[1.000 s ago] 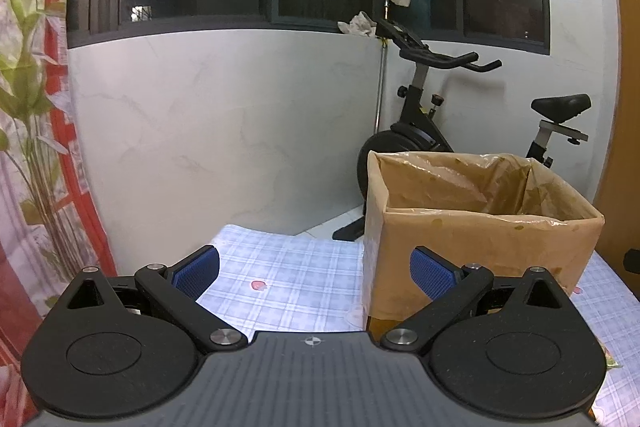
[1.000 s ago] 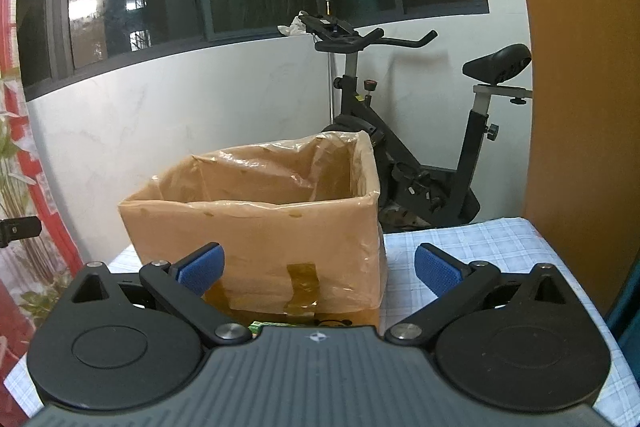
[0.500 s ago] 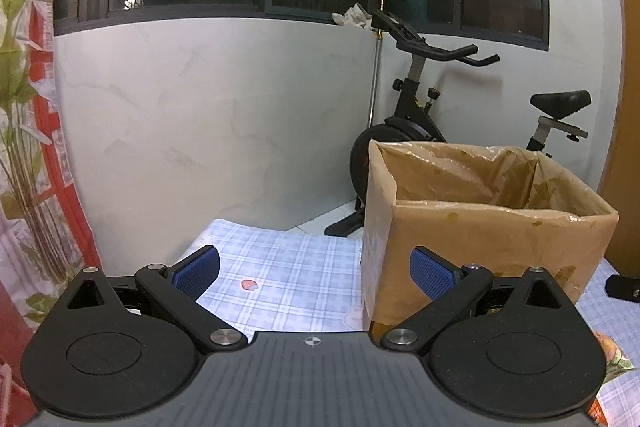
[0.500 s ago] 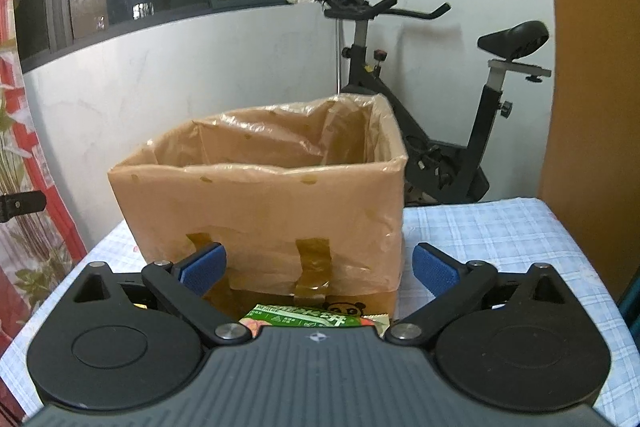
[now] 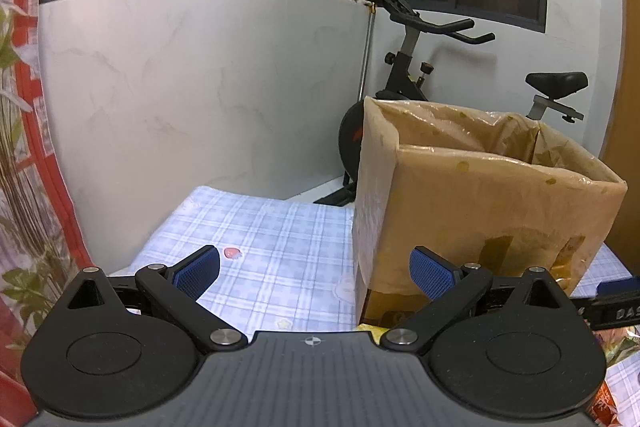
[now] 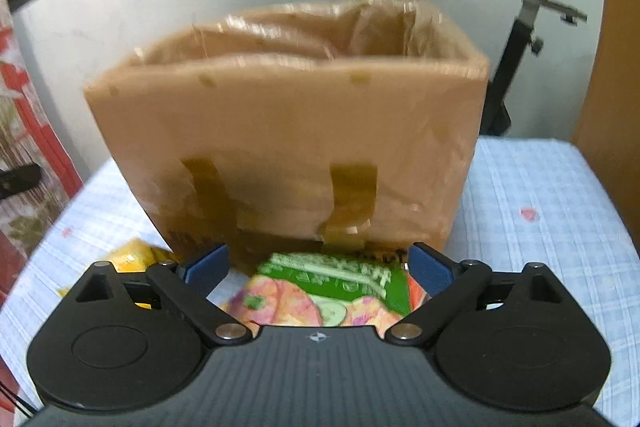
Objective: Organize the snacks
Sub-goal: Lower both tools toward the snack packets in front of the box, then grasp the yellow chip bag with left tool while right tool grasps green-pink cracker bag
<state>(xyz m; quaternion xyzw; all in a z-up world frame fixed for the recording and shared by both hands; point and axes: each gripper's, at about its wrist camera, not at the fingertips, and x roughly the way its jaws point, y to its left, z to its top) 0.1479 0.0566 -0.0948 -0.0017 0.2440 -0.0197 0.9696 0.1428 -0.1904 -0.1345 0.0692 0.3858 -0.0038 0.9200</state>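
Observation:
An open cardboard box [image 6: 288, 131] lined with brownish plastic stands on a blue checked tablecloth [image 6: 540, 187]. In front of it lies a green and pink snack packet [image 6: 332, 291]. My right gripper [image 6: 319, 267] hangs just over the packet, which sits between the blue pads; the jaws are closing and do not press on it. A yellow packet [image 6: 132, 255] lies to the left. In the left wrist view the box [image 5: 480, 207] is on the right. My left gripper [image 5: 316, 273] is open and holds nothing, over the cloth by the box's left corner.
An exercise bike [image 5: 408, 67] stands behind the table against a white wall. A flowered curtain [image 5: 24, 147] hangs at the left. The right gripper's body [image 5: 616, 303] shows at the right edge, with crumpled snack wrappers [image 5: 612, 343] below it.
Both grippers have come down toward the table. The right view tipped downward, bringing the green packet between its fingers, which narrowed a little. The box looms larger in both views.

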